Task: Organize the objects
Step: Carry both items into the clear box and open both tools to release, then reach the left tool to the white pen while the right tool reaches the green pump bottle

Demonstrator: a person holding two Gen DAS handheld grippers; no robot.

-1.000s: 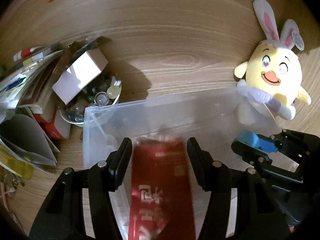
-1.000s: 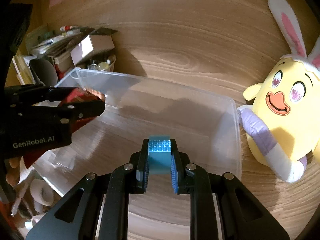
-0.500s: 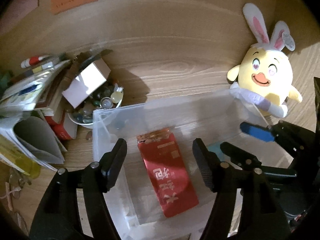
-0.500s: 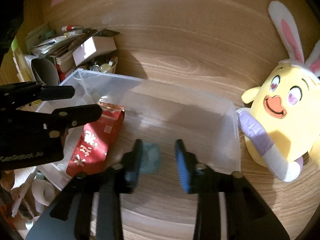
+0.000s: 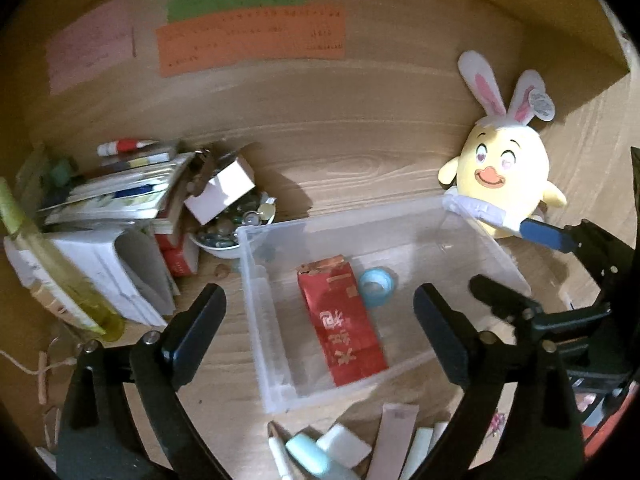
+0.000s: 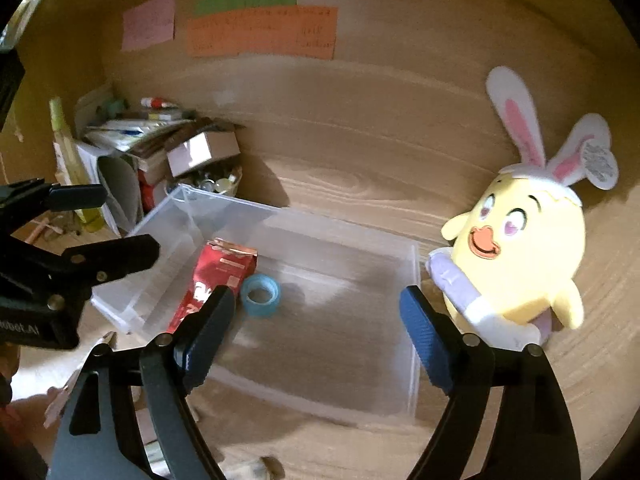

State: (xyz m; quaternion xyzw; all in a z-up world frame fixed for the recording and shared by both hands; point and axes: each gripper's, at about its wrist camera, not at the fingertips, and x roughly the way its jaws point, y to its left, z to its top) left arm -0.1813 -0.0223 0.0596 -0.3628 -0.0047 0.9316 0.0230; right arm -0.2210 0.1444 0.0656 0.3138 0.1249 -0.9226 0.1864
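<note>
Both drops done: red packet [image 5: 342,322] and blue tape roll [image 5: 375,286] now lie in clear bin [image 5: 256,320], frame centre. I pull back; left gripper [image 5: 320,336] and right gripper [image 6: 316,334] spread wide, empty. Next item: clutter, bottom edge.

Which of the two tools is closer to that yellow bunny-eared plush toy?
The right tool: its right finger almost reaches the plush toy, which sits just outside the clear bin. The left tool hangs open over the bin's opposite end, above the red packet.

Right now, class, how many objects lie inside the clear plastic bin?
2. The red packet lies toward the clear bin's left side; the blue tape roll sits right beside it, at its upper right. Nothing else shows inside.
</note>
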